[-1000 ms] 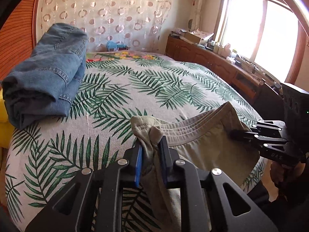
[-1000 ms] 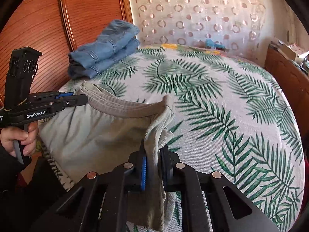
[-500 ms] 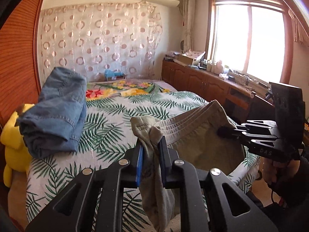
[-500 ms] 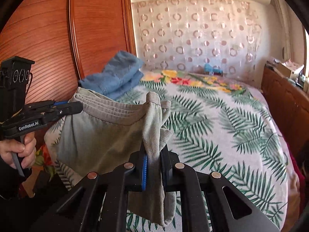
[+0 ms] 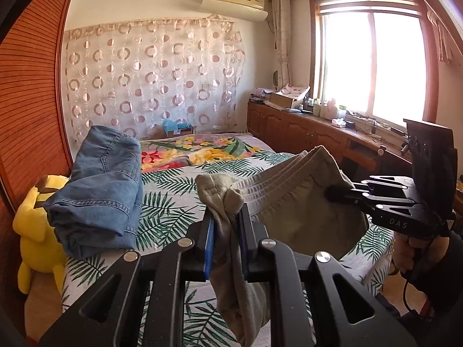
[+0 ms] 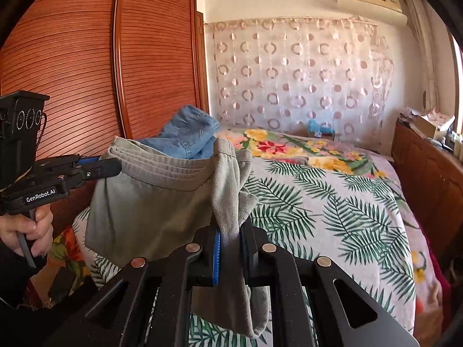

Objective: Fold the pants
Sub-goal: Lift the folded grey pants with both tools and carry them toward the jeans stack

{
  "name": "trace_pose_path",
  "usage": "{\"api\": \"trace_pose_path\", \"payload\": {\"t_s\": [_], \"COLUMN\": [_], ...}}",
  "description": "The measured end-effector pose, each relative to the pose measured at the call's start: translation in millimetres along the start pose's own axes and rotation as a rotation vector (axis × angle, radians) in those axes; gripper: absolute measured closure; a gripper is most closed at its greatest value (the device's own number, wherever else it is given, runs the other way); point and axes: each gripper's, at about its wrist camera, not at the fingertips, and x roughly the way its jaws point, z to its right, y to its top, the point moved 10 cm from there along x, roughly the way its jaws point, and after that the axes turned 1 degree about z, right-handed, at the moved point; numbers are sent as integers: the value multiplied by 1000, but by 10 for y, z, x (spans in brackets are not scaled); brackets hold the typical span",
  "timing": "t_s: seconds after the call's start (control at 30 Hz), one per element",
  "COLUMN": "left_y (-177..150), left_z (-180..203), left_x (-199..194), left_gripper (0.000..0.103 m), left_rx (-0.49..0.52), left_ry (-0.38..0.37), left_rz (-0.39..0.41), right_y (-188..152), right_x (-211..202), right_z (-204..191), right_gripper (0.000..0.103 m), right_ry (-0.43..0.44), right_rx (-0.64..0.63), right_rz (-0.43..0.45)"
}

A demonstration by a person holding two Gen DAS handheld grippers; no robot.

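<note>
Grey-green pants (image 5: 295, 202) hang by their waistband between my two grippers, lifted above the bed. My left gripper (image 5: 225, 217) is shut on one bunched end of the waistband, with cloth drooping below the jaws. My right gripper (image 6: 230, 231) is shut on the other end; it also shows in the left wrist view (image 5: 332, 193). In the right wrist view the pants (image 6: 144, 199) spread leftward to the left gripper (image 6: 115, 166). The legs hang down, hidden behind the fingers.
The bed (image 5: 173, 196) has a palm-leaf sheet. Folded blue jeans (image 5: 104, 188) lie at its left side, beside a yellow plush toy (image 5: 31, 225). A wooden wardrobe (image 6: 86, 72) stands left, a low cabinet (image 5: 303, 130) under the window right.
Both grippers have risen together, lifting the pants off the bed. The views tilted up from the sheet toward the curtain and walls. Both grips stayed shut.
</note>
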Motion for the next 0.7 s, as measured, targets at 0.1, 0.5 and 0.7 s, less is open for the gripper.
{"api": "trace_pose_path", "payload": {"t_s": [0.1,0.5,0.7], "left_y": [-8,61,239], "left_z": [-120,-643,-881], "left_x": [30,187,264], "left_gripper": [87,87,87], "left_rx": [-14,-62,-65], "left_ry": [16,77,105], "left_rz": [1,2,18], "right_y": [35,330,669], "right_x": [136,766,1104], "right_z": [-29,-161,-155], "right_gripper": [92,92,92], "right_ry": [10,44,49], "right_rx": [-18,-107,-151], "right_rz": [-4,-22,-19]}}
